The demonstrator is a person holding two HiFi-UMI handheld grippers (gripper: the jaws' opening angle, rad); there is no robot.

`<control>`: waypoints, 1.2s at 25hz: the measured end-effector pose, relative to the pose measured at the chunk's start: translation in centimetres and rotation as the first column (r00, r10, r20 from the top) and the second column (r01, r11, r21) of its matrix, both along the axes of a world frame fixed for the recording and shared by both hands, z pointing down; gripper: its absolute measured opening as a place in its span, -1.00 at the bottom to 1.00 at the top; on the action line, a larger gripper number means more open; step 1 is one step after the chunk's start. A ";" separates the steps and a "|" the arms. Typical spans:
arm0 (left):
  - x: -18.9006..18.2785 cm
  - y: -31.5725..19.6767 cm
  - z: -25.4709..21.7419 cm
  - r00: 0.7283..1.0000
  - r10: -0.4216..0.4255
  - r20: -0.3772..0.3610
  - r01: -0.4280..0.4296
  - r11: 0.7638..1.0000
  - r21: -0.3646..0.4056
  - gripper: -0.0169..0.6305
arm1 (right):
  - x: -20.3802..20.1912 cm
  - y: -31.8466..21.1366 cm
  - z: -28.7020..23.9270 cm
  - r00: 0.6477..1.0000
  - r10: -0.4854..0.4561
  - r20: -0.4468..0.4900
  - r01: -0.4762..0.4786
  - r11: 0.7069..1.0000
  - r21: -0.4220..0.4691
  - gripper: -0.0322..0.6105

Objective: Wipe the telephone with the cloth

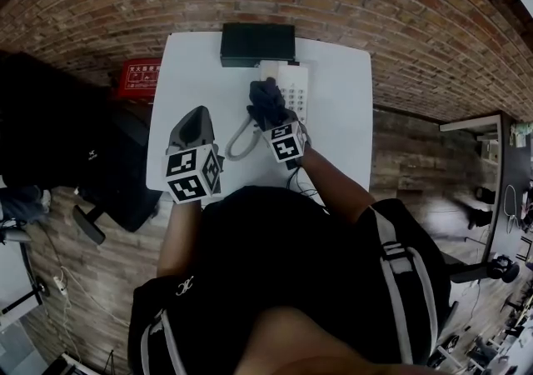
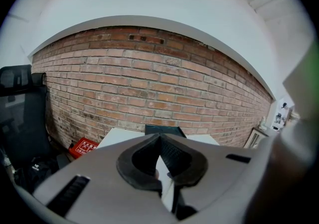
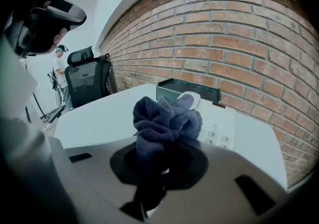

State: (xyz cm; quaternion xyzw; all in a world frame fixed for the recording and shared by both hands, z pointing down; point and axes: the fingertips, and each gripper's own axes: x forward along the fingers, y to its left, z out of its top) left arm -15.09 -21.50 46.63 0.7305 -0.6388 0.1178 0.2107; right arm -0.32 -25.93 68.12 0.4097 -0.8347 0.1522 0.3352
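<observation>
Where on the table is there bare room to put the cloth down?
Bare table lies right of the telephone, up to the right edge, and also left of it, from the black box to the left edge. The middle is crowded: the telephone, its cord, and the cloth over it.

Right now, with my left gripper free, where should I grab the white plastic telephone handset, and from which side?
Probably its narrow middle bar, jaws across the width, coming from above on the left. The white handset lies lengthwise along the telephone's left edge, keypad to its right, and the right gripper with the dark blue cloth sits over its near end.
</observation>
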 end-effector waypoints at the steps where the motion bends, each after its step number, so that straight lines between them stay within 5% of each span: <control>1: 0.1 0.1 0.0 1.000 0.001 0.002 -0.001 1.000 0.000 -0.96 | 0.0 0.3 0.2 1.000 -0.008 0.002 0.008 1.000 -0.007 -0.81; 14: 0.7 0.6 0.0 1.000 -0.002 0.003 0.002 1.000 -0.006 -0.96 | 1.0 5.0 3.8 0.995 -0.082 -0.052 0.074 0.987 -0.143 -0.80; 20: 0.6 0.7 0.5 1.000 0.000 0.002 0.000 1.000 -0.022 -0.96 | 5.2 5.0 5.5 0.997 0.022 -0.074 -0.037 0.979 -0.203 -0.80; 24: 0.9 0.6 0.6 1.000 -0.003 -0.002 0.003 1.000 -0.025 -0.96 | 5.0 4.5 5.2 0.998 -0.005 -0.065 -0.007 0.983 -0.181 -0.80; 30: 1.0 0.5 0.9 1.000 0.004 0.006 -0.004 0.999 -0.033 -0.96 | 5.2 1.5 3.5 0.996 0.089 -0.018 -0.091 0.982 -0.165 -0.80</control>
